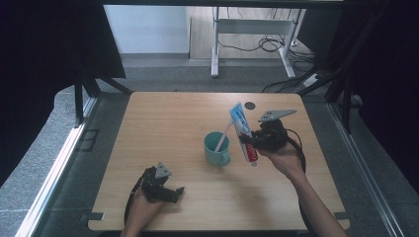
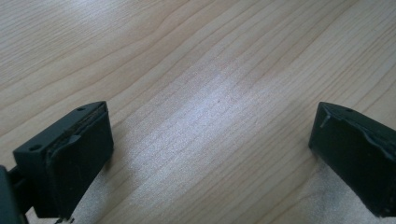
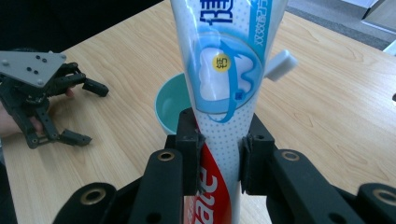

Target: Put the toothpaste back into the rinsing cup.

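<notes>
Jaws on my right gripper pinch the toothpaste tube mid-frame, right of the teal cup; left gripper sits spread, empty. Soft tube could slide out or knock that toothbrush.

The toothpaste tube carries the only print that shows. In the right gripper view, large dark blue Chinese characters stand at its top, cut off by the picture's edge and not readable whole. Down its right edge runs a band of small pale characters, too fine to make out. A small yellow disc at the middle holds a dark character, blurred. On the red lower part stand white characters, partly hidden by the jaws.
</notes>
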The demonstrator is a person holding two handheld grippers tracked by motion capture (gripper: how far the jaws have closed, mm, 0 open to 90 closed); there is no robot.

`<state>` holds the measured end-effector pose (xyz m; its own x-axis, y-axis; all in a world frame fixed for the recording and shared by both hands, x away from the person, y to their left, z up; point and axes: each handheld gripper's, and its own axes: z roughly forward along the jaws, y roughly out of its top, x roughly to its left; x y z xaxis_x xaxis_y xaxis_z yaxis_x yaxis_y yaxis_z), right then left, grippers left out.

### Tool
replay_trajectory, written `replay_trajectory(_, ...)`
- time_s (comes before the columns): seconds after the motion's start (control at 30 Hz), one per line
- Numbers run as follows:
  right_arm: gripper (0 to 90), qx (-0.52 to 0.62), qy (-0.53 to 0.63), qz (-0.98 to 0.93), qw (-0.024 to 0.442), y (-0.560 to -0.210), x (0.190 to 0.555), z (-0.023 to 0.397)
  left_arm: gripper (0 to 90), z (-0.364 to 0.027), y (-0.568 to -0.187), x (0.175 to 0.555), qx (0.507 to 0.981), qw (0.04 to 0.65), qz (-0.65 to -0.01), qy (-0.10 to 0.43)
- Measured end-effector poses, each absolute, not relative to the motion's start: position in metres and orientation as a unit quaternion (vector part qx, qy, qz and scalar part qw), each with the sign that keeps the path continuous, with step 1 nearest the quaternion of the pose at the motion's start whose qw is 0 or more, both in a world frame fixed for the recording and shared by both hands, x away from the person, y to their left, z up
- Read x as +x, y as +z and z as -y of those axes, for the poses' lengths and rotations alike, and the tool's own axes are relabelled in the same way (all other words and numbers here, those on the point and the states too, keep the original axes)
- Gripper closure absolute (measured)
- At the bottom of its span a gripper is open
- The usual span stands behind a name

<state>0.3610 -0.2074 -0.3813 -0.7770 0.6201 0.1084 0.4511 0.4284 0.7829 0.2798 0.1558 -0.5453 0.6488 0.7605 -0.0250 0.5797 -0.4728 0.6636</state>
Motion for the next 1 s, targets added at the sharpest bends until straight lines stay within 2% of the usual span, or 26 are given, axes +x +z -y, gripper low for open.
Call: replay_trajectory(1.0, 72.5, 0.306, 0.44, -0.839, 0.095, -0.375, 0.384, 0.169, 0.0, -0.156, -0.545, 0.28, 0.847, 0.328, -0.396, 0.138)
